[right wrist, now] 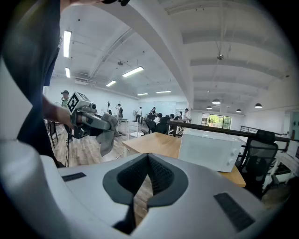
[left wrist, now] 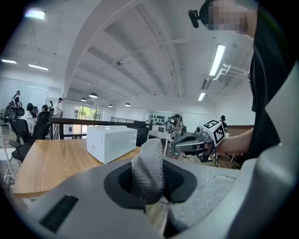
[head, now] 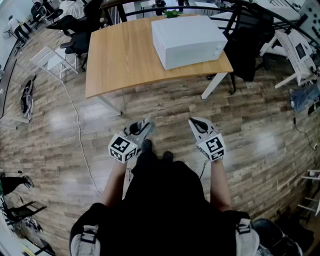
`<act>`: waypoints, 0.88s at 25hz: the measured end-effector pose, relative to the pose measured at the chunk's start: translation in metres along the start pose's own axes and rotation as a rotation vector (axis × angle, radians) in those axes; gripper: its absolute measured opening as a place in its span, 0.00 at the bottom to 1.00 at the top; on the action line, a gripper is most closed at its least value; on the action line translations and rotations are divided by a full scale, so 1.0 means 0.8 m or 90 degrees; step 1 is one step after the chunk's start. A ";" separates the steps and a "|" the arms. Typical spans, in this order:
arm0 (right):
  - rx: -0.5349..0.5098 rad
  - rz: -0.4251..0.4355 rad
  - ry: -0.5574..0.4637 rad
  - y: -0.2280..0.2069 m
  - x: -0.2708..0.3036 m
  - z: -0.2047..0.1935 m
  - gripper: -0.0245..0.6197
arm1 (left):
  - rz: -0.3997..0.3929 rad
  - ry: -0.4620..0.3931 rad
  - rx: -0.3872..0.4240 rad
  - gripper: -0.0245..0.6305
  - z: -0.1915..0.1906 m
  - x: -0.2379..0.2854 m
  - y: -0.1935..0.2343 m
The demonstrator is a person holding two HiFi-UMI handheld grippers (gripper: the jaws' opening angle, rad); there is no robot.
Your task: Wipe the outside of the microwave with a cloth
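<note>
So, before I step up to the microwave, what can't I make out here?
Far side of the microwave: head view, hidden by its own body.
Lower end of the cloth: left gripper view, hidden behind the body of the left gripper.
The green item beyond the microwave: head view, too small to identify.

Arms held forward at the waist, left gripper (head: 144, 125) clamping the cloth (left wrist: 148, 169) (right gripper (head: 195, 123) jaws together, empty).
</note>
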State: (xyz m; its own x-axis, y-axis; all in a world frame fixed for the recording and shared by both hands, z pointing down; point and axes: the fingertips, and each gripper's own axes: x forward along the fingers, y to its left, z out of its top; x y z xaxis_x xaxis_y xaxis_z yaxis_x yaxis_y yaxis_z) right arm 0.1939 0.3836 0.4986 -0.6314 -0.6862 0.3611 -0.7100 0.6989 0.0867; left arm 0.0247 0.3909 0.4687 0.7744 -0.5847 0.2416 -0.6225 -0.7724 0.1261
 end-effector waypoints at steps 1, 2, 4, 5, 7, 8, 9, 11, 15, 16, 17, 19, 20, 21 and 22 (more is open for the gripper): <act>-0.001 0.000 -0.001 0.000 0.000 0.000 0.03 | 0.001 0.000 -0.001 0.11 -0.001 -0.001 0.000; -0.001 0.000 -0.002 0.000 -0.001 0.001 0.03 | 0.002 -0.001 -0.002 0.11 -0.001 -0.001 0.000; 0.000 0.001 -0.004 0.001 -0.002 0.001 0.03 | 0.003 -0.001 -0.005 0.11 -0.003 -0.002 -0.001; 0.001 0.000 -0.004 0.001 -0.002 0.000 0.03 | 0.004 -0.001 -0.006 0.11 -0.004 -0.002 -0.001; 0.000 0.001 0.000 0.002 -0.002 -0.001 0.03 | 0.006 0.000 -0.008 0.11 -0.004 -0.004 0.000; -0.001 0.001 0.002 0.002 -0.001 -0.001 0.03 | 0.007 -0.001 -0.010 0.11 -0.004 -0.004 0.001; -0.001 0.002 0.001 0.003 0.000 -0.001 0.03 | 0.008 -0.002 -0.012 0.11 -0.004 -0.004 0.002; 0.002 0.006 -0.001 0.004 0.001 -0.003 0.03 | 0.009 -0.003 -0.015 0.11 -0.005 -0.004 0.002; 0.007 0.012 -0.001 0.006 0.001 -0.005 0.03 | 0.012 -0.005 -0.016 0.11 -0.006 -0.004 0.001; 0.006 0.013 0.000 0.005 0.001 -0.005 0.03 | 0.013 -0.006 -0.016 0.11 -0.006 -0.004 0.001; 0.004 0.014 0.001 0.005 0.001 -0.006 0.03 | 0.014 -0.005 -0.017 0.11 -0.006 -0.004 0.001; 0.002 0.014 0.003 0.003 0.003 -0.008 0.03 | 0.016 -0.004 -0.018 0.11 -0.006 -0.004 0.002; 0.003 0.014 0.003 0.002 0.004 -0.008 0.03 | 0.017 -0.003 -0.020 0.11 -0.007 -0.004 0.003; 0.003 0.014 0.001 0.001 0.004 -0.007 0.03 | 0.018 -0.002 -0.021 0.12 -0.007 -0.004 0.004; 0.001 0.015 -0.002 0.001 0.004 -0.006 0.03 | 0.019 -0.001 -0.021 0.11 -0.008 -0.003 0.004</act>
State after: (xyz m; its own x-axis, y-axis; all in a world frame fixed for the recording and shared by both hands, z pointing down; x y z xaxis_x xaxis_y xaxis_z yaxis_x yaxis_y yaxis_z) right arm 0.1928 0.3826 0.5042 -0.6489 -0.6702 0.3602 -0.6955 0.7145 0.0764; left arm 0.0197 0.3913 0.4742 0.7553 -0.6083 0.2438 -0.6491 -0.7457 0.1504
